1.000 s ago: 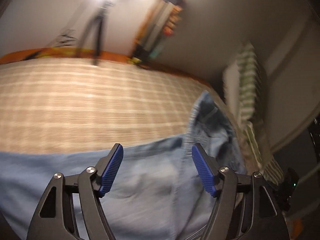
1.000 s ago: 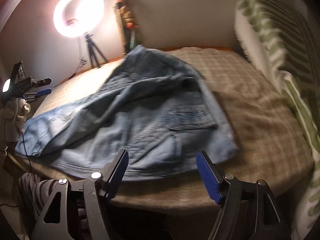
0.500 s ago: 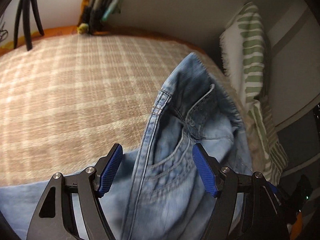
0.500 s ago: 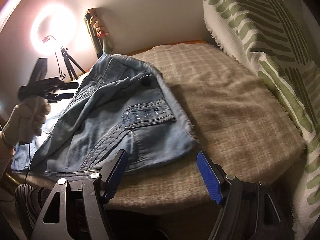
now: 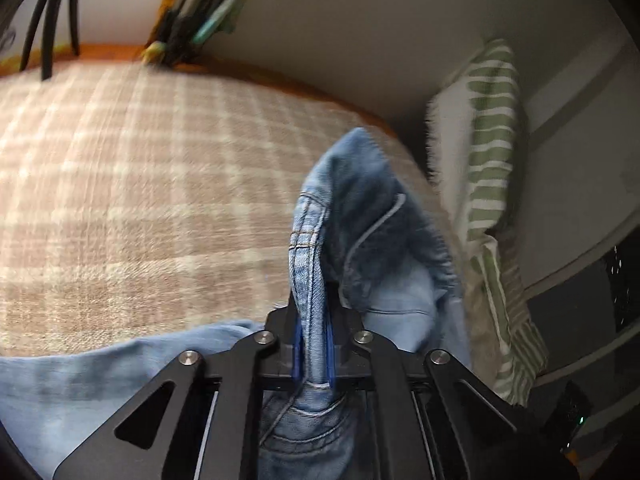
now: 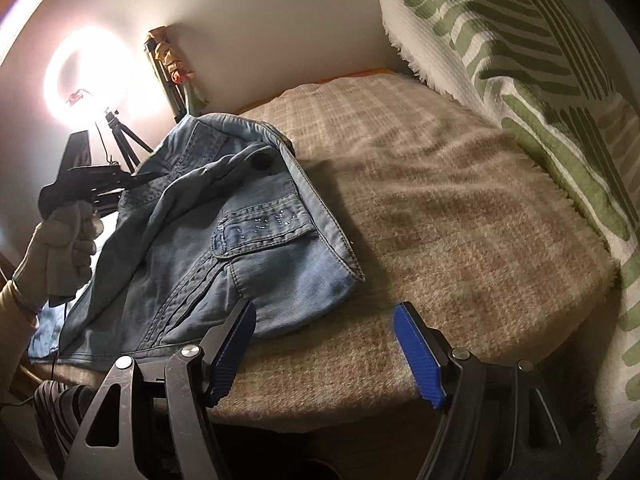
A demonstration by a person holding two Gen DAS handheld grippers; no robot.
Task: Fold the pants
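Both grippers over the bed. My left gripper (image 5: 314,354) pinches the pants (image 5: 316,280) waistband; my right gripper (image 6: 324,350) hangs wide, touching nothing.

Light-blue denim pants (image 6: 224,248), seemingly beige-checked blanket (image 6: 460,216), green-striped pillow (image 6: 520,60).

Readable text: I am finding none in either view.
Pocket flap: the jeans (image 6: 224,240) I am working on are showing a row of small pale studs on the back pocket flap (image 6: 266,226); they may be forming letters, but I am not making out any.
Waistband: the denim that my left gripper (image 5: 314,354) is pinching is showing only stitching, no label or tag.
Pillow: the green-striped pillow (image 6: 520,60) is carrying a pattern, no words.
Gripper parts: I am seeing no brand or number on the black arms or blue pads (image 6: 420,356).
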